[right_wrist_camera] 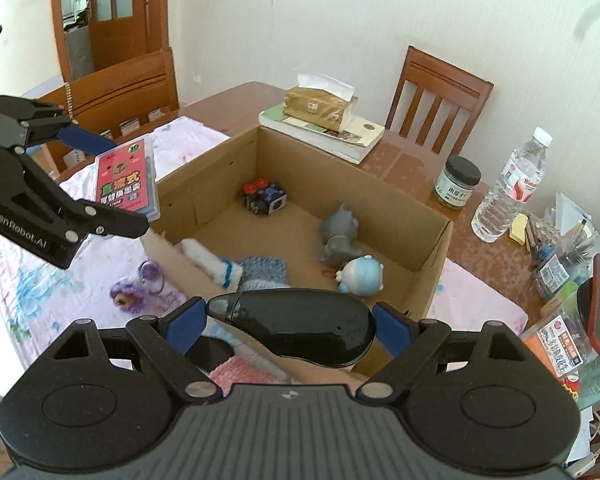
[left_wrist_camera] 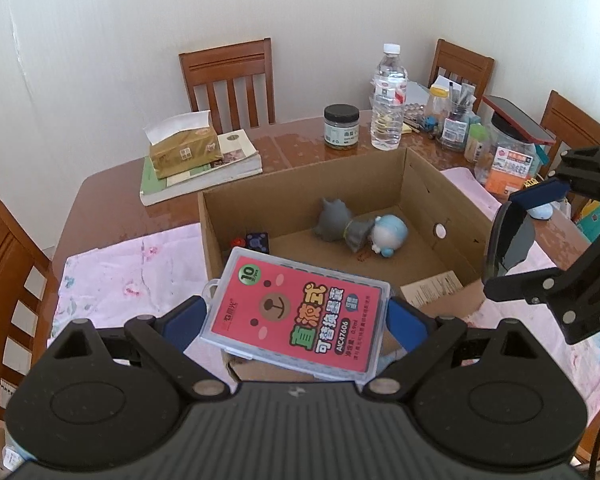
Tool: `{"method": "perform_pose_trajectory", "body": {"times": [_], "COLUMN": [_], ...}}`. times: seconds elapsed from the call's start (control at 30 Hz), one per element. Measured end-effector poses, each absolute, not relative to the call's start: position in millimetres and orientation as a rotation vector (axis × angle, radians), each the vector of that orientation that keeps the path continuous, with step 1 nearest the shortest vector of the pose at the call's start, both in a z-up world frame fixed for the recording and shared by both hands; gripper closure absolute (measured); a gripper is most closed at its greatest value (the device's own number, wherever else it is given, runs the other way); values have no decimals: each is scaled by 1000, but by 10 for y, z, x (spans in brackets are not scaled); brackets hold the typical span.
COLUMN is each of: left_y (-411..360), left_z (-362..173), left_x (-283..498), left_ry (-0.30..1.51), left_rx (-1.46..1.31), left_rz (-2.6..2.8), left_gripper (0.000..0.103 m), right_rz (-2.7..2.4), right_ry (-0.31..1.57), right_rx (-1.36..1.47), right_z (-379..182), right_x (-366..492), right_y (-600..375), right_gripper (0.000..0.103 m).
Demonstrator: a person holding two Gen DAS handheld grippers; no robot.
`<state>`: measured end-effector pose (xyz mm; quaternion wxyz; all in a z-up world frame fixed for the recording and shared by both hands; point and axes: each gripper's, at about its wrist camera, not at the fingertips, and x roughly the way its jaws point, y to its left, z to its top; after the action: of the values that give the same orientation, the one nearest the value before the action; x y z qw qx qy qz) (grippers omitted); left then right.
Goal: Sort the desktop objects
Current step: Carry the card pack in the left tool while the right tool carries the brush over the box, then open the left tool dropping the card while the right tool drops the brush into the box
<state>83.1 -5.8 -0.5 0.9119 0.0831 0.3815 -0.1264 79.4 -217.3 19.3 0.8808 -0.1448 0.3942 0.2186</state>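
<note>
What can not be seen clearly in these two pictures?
- Left wrist view: the cardboard box near corner, hidden behind the pink-labelled case in the left claw.
- Right wrist view: the box's near wall, hidden by the black mouse in the right claw.
- Both views: jar label print, too small to read.

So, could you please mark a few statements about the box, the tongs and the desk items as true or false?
1. The left tongs grip a red-labelled case. True.
2. The right tongs are empty. False: they grip a black mouse.
3. The cardboard box is empty. False: it holds a grey toy, a blue toy, a cube and a sock.
4. A tissue pack lies on a book. True.
5. The bottle stands inside the box. False: it stands on the table behind it.
</note>
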Motion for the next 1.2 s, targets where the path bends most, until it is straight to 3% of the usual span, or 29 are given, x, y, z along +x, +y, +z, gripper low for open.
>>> {"method": "perform_pose_trajectory", "body": {"times": [1.2], "left_y": [-201], "left_z": [-289], "left_x": [1344], "left_ry": [835], "left_rx": [197], "left_rz": [-253], "left_gripper": [7], "right_rz": [430], "right_ry": [899], "right_rx": [-242], "right_z": [-120], "right_x": [1291], "right_y": [-2144], "right_gripper": [11]}}
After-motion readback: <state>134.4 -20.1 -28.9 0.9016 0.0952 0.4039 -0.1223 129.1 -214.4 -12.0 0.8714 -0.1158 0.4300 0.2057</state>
